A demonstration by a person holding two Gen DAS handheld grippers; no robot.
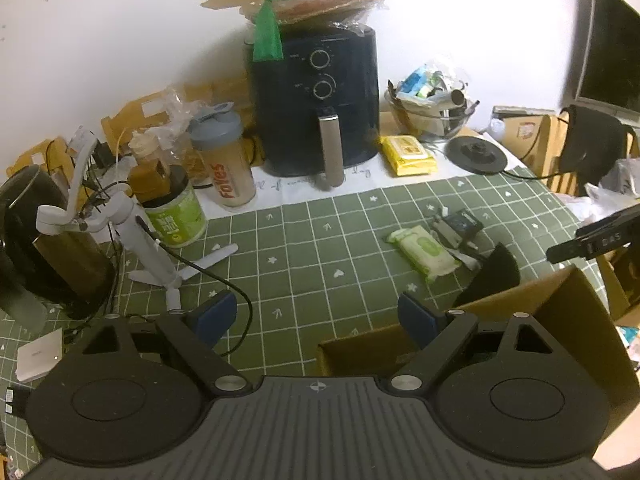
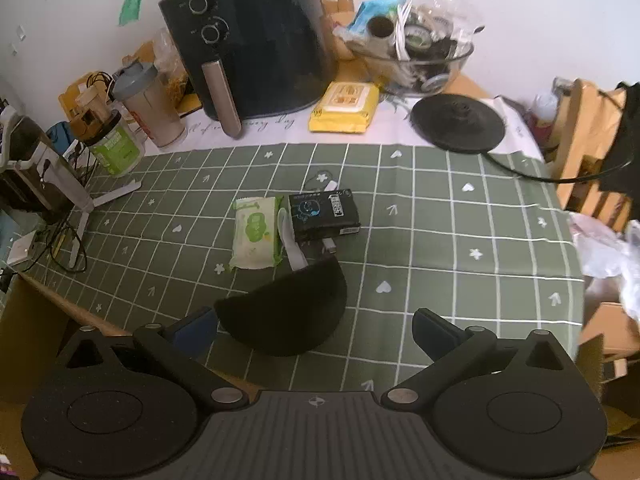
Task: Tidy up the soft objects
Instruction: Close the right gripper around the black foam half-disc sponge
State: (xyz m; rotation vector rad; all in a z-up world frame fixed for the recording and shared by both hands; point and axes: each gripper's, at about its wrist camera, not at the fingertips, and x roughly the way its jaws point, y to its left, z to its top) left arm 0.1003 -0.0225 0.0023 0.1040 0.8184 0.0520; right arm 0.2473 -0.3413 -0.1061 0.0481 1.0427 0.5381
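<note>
Now, going from the left edge of the table [image 2: 440, 240], a green-labelled jar [image 2: 116, 148] and a capped shaker cup [image 2: 148, 100] are seen at the back left corner, with a dark air fryer [image 2: 248, 36] beside them along the back edge; a yellow wipes pack [image 2: 346, 108] lies just right of it, then a glass bowl [image 2: 420, 60] of odds and ends and a black round kettle base [image 2: 456, 124] toward the back right corner. Near the middle of the checked green cloth a white-and-green wipes pack [image 2: 256, 232] is laid, touching or nearly touching a black tissue packet [image 2: 324, 212] on its right; a black half-round soft piece [image 2: 284, 312] lies nearer the front edge, just below them. The left gripper [image 1: 320, 316] is held wide open with nothing between its fingers, above the cloth and the rim of a cardboard box [image 1: 560, 308]; the right gripper [image 2: 316, 328] is likewise spread wide and empty, the black soft piece lying between its fingertips but not pinched.
</note>
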